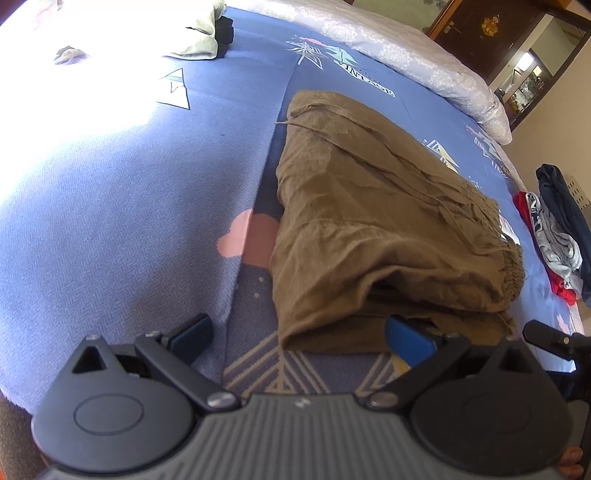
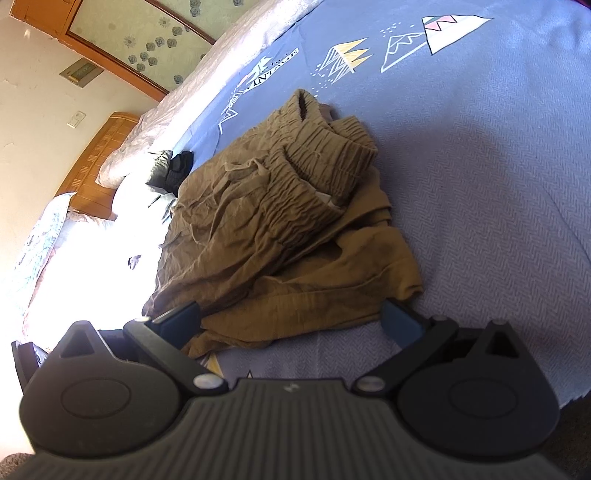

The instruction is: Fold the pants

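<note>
Writing: the blue bedsheet (image 1: 110,221) carries printed mountain motifs; beside one, block capitals (image 2: 275,72) read "VINTAGE" in the right wrist view, with smaller lettering above too small to read. The same lettering (image 1: 364,79) appears in the left wrist view, only partly readable.

Left wrist view, left to right: pale green garment (image 1: 201,33) with a dark item against it, far left in glare; brown pants (image 1: 369,221), folded into a stacked bundle at mid-sheet, elastic waistband toward the right; pale floral quilt (image 1: 424,55) along the far edge; heap of red, grey and navy clothes (image 1: 557,240) at the right bed edge.

Left gripper (image 1: 299,332): low over the sheet at the near end of the bundle, jaws spread wide, holding nothing; its right fingertip (image 1: 406,336) lies at the bundle's lower layers.

Right gripper (image 2: 291,321): low, jaws spread wide, straddling the near hem of the pants (image 2: 280,229) without clamping it. Gathered waistband (image 2: 321,166) lies uppermost.
</note>
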`<state>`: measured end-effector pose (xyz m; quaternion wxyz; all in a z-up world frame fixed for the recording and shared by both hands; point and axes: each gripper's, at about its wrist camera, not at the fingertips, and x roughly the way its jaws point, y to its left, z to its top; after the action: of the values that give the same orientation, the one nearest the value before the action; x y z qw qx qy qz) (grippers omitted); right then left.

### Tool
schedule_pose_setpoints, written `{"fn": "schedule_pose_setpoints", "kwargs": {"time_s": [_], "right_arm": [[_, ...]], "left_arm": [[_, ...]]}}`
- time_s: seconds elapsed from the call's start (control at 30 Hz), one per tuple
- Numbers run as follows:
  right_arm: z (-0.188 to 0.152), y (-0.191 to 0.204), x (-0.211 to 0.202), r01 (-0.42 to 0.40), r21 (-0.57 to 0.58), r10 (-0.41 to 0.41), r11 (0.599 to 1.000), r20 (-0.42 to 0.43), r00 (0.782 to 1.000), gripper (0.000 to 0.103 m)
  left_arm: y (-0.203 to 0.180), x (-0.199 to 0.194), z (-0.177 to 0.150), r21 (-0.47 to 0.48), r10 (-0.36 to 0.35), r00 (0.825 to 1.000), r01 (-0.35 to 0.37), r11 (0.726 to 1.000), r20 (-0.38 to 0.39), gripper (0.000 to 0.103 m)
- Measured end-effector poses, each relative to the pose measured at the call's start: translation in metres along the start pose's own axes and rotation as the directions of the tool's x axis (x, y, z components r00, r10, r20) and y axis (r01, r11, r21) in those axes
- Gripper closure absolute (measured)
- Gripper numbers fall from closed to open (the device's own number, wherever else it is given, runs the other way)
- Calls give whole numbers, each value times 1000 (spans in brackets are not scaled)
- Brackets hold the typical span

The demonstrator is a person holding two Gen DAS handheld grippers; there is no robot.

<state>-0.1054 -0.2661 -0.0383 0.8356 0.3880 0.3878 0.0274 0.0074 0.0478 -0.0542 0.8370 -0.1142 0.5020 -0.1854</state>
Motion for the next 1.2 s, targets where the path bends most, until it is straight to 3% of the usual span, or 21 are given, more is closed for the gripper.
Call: {"fn": "schedule_pose_setpoints", "kwargs": {"time_s": [0.8,1.03,1.2], "right_arm": [[0,0,0,-3,7,3,1000,4,1000,0],[2,4,-12,17,-21,-18,1000,-4,1000,4],[16,2,-40,-8,-58,13,998,82,997,8]], "left_arm": [[3,-3,3,-3,-17,1000,17,1000,-16,0],[31,-30,13,-69,-44,999,43,997,-6,0],[62,-49,34,-173,-112,993,118,978,49,0]]}}
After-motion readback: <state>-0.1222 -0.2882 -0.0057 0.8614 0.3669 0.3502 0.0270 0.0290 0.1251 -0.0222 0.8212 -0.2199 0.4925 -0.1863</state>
